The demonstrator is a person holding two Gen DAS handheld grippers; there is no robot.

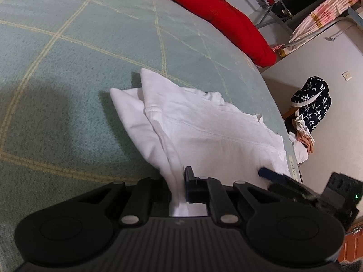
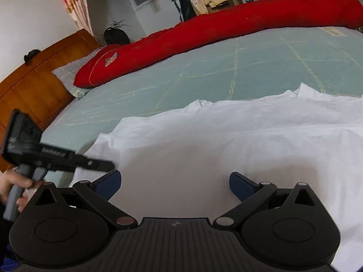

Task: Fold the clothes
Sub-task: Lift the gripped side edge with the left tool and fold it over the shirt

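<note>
A white garment (image 1: pixel 199 131) lies on the pale green checked bed cover (image 1: pixel 68 68), partly folded, with two pointed corners toward the bed's middle. My left gripper (image 1: pixel 179 188) is shut on a bunched edge of this garment, and the cloth runs up between its fingers. In the right wrist view the white garment (image 2: pixel 226 140) spreads wide under my right gripper (image 2: pixel 174 183), which is open just above the cloth, blue pads apart, nothing between them. The left gripper (image 2: pixel 99 165) shows at the left of that view, held by a hand (image 2: pixel 13 188).
A long red quilt (image 2: pixel 204 36) lies along the far side of the bed. A wooden headboard (image 2: pixel 34 83) and a checked pillow (image 2: pixel 68 72) stand at the left. Beyond the bed edge sits a dark star-patterned garment (image 1: pixel 313 104) by the wall.
</note>
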